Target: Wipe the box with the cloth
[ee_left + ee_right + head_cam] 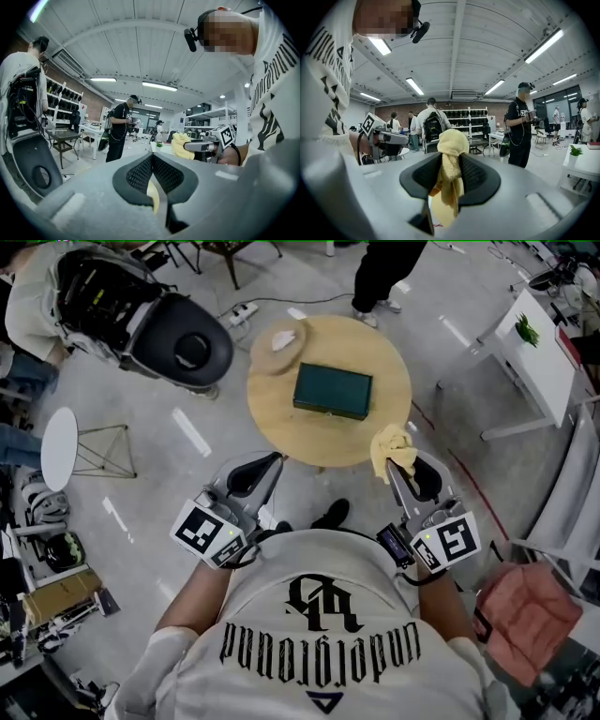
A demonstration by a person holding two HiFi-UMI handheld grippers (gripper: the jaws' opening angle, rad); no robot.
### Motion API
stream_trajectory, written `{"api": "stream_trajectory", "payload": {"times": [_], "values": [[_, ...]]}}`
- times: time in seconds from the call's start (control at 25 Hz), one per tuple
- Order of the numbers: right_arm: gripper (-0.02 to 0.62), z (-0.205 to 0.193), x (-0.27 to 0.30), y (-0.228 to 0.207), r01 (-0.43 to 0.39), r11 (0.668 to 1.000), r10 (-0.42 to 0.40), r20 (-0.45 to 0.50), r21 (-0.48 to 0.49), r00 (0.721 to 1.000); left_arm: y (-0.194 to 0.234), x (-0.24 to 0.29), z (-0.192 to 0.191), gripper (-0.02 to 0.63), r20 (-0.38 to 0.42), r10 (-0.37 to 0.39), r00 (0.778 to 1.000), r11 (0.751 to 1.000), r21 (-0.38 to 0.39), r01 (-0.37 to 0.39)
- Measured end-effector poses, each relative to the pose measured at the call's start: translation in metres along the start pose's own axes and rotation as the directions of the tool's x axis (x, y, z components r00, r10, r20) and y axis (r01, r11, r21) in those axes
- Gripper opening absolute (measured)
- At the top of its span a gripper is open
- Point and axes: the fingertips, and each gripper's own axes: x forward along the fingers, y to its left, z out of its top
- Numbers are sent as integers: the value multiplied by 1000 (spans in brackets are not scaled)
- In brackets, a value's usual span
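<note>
The round table [281,420] is pale, smooth wood. The yellow cloth [394,452] is nubby terry. The dark green box [333,391] looks matt, perhaps fabric-covered.

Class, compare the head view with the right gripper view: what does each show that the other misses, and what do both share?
Only the head view shows the green box lying on the round table. Only the right gripper view shows the ceiling lights and storage shelves. Both show the yellow cloth clamped in the right gripper, and the left gripper.
</note>
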Motion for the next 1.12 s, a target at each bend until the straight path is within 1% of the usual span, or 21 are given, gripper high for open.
{"api": "stream_trajectory", "payload": {"times": [0.24,0.44,0.56,0.64,0.76,0.88,0.96,1.12], "values": [[110,-18,-15,-50,-3,999,3,-16,32,1000,-12,51,-5,6,-7,5,1000,1000,-17,-5],[110,-26,-2,-74,0,999,2,-38,50,999,1,76,-6,6,-24,2,1000,1000,-28,-3],[110,-30,13,-81,8,998,-5,-46,56,999,21,90,-12,6,-41,-9,999,999,-36,7],[110,-31,23,-90,20,998,-17,-54,59,998,36,104,-13,6,-49,-19,999,998,-60,16],[112,-30,38,-124,45,996,-39,-83,77,996,56,146,-4,6,-61,-50,997,994,-96,44],[112,-26,59,-161,80,992,-70,-110,95,991,83,188,7,6,-86,-78,993,992,-104,69],[112,-25,76,-165,102,990,-90,-119,96,989,103,194,8,6,-103,-97,990,990,-109,86],[111,-25,113,-149,149,984,-136,-135,93,981,142,184,1,6,-121,-161,980,983,-110,148]]}}
